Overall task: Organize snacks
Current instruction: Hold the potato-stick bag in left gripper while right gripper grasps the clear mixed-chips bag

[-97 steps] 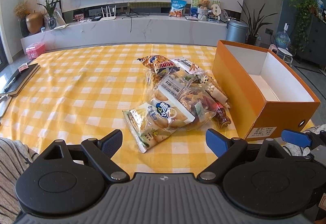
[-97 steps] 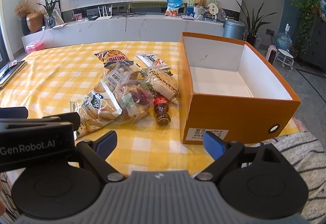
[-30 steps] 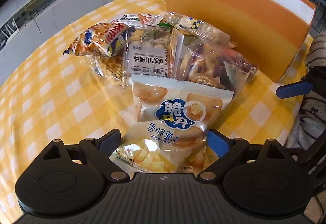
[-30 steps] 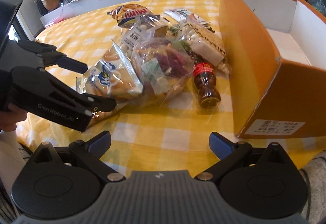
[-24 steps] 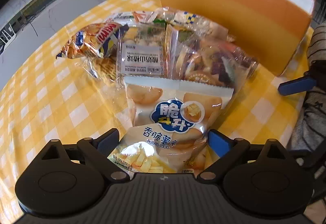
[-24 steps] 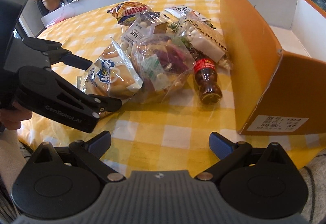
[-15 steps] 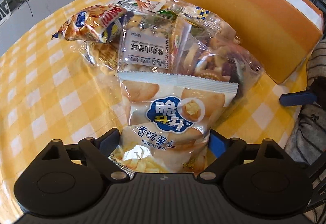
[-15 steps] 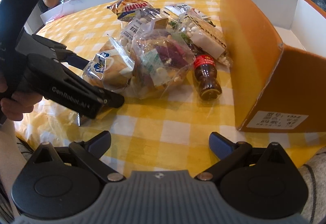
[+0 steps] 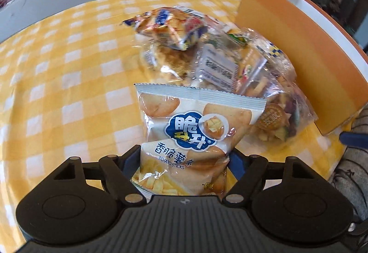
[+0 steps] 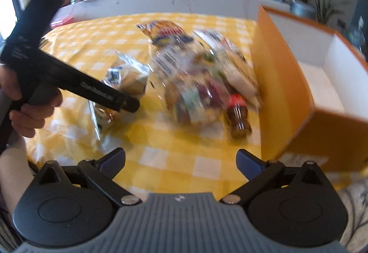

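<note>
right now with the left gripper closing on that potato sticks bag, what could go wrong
1. The left gripper has just been closing around the bottom end of the white potato sticks bag, so the puffy foil may slip or crush the sticks.
2. The bag's top edge lies against the clear bag of mixed snacks; lifting could drag that pile.
3. The small dark bottle with the red cap lies on its side beside the orange cardboard box and could roll if nudged.
</note>
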`<state>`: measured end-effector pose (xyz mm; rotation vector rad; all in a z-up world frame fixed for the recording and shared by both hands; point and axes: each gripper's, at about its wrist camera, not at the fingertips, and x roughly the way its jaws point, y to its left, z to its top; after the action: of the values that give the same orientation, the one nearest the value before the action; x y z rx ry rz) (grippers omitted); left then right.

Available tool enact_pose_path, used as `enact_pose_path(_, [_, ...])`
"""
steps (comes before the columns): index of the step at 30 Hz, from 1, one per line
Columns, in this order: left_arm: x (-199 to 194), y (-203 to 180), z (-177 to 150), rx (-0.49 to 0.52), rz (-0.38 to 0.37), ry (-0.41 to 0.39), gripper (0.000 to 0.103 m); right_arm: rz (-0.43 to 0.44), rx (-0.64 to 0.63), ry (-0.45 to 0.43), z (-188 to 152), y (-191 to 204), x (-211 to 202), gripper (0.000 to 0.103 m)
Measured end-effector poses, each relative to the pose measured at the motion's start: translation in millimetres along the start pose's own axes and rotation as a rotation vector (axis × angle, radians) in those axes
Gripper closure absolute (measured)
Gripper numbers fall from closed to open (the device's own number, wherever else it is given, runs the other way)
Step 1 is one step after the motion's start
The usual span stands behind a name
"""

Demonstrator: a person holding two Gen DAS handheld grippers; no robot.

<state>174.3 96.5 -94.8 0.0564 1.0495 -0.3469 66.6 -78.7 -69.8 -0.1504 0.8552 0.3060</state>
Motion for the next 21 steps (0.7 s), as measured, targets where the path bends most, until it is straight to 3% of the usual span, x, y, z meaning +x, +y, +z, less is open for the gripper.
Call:
enact_pose_path(8, [-6.0,12.7,-2.5,-0.095,-0.034,-0.023,0.015,-0.109,-0.111,-0.104,40.2,7.9,12.3,0.003])
enact_pose_path(13, [-11.1,12.1,-6.8,-0.094,-0.03,-0.031,0.017,-0.123,-0.102,-0.048,61.6,4.7,41.0,0.003])
enact_pose_path(17, [-11.4,21.9,-5.4,-0.138,0.005,-0.034,0.019,-0.193,-0.068,-0.034,62.3,10.2,58.7,0.004])
enact_pose_path(21, [-12.4,24.0,-5.4,-0.15,0.015,-0.038,0.019,-0.143,0.013,0.011,58.9,4.9,67.1,0.01])
